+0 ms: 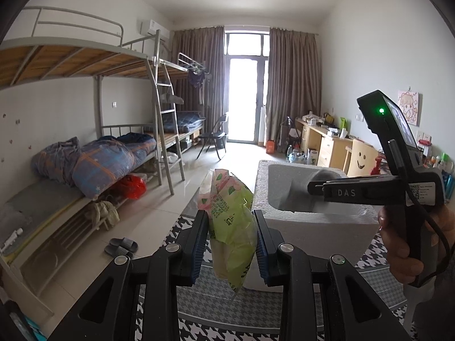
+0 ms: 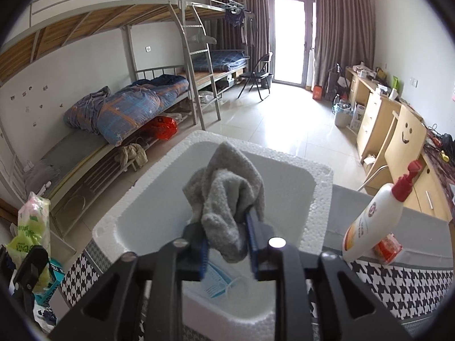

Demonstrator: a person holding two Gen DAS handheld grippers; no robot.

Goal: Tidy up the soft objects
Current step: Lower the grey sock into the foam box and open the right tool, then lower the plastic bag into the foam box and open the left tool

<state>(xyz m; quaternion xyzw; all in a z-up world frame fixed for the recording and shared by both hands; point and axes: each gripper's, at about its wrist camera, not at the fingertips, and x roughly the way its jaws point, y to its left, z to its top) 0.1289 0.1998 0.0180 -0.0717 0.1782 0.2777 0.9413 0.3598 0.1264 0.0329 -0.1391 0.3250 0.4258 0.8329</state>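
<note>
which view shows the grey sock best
Right wrist: the sock fills the centre between the right gripper fingers, over the foam box. Left wrist shows only a blurred grey bit.

Dormitory room: bunk beds (image 1: 85,65), desks (image 1: 327,142).

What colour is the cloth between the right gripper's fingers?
Grey; the cloth shows best in the right wrist view.

A white-walled dormitory room is shown. Metal bunk beds (image 1: 93,91) are lined along the left wall, wooden desks (image 1: 321,139) along the right. Daylight is admitted through a glass door (image 1: 246,85) framed by brown curtains (image 1: 293,85) onto a glossy tiled floor (image 2: 284,125).
</note>
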